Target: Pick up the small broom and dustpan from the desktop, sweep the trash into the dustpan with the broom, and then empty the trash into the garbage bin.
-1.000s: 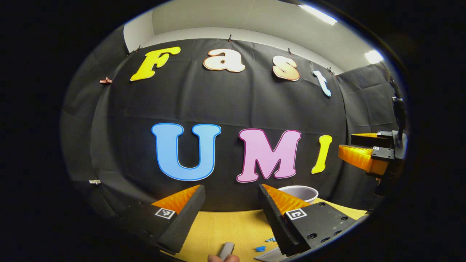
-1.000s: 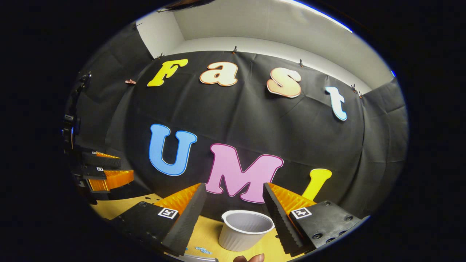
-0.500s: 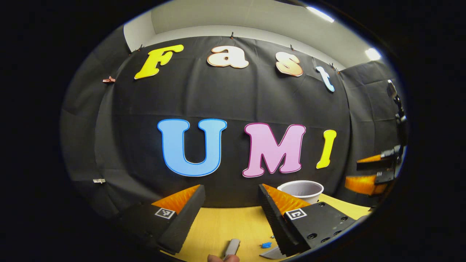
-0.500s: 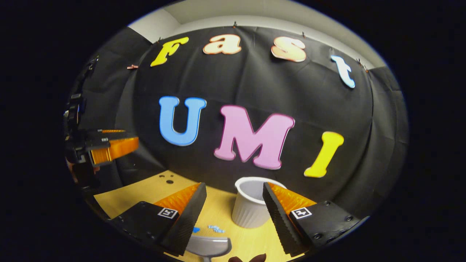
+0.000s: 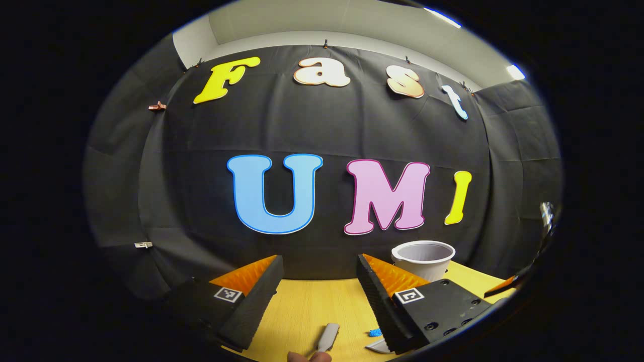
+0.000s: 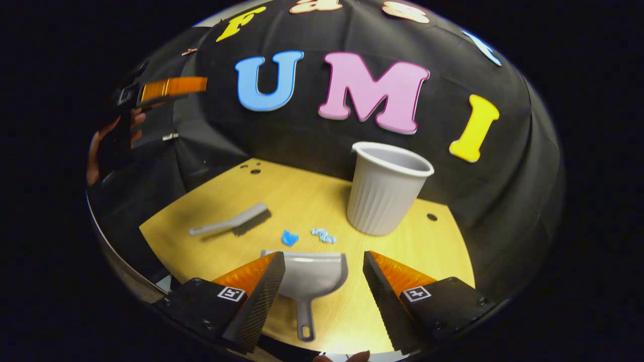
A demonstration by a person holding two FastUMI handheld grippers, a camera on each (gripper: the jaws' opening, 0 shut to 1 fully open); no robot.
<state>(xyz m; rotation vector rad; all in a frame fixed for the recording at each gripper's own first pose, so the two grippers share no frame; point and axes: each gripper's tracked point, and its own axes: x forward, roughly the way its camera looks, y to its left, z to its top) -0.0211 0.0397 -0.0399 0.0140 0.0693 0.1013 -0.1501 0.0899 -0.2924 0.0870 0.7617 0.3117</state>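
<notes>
Small grey plastic broom (image 6: 231, 223) lies flat on the yellow wooden tabletop (image 6: 443, 251), left of blue trash scraps (image 6: 289, 237). Grey plastic dustpan (image 6: 312, 274) sits just beside them; ribbed grey bin (image 6: 385, 188) stands behind. Right claw (image 6: 322, 284) gapes wide above the dustpan. Left claw (image 5: 318, 286) wide, empty.

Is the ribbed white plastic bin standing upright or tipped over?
Upright. The ribbed white plastic bin stands on its narrow base on the yellow wooden desktop, open rim facing up. Its inside is not visible.
</notes>
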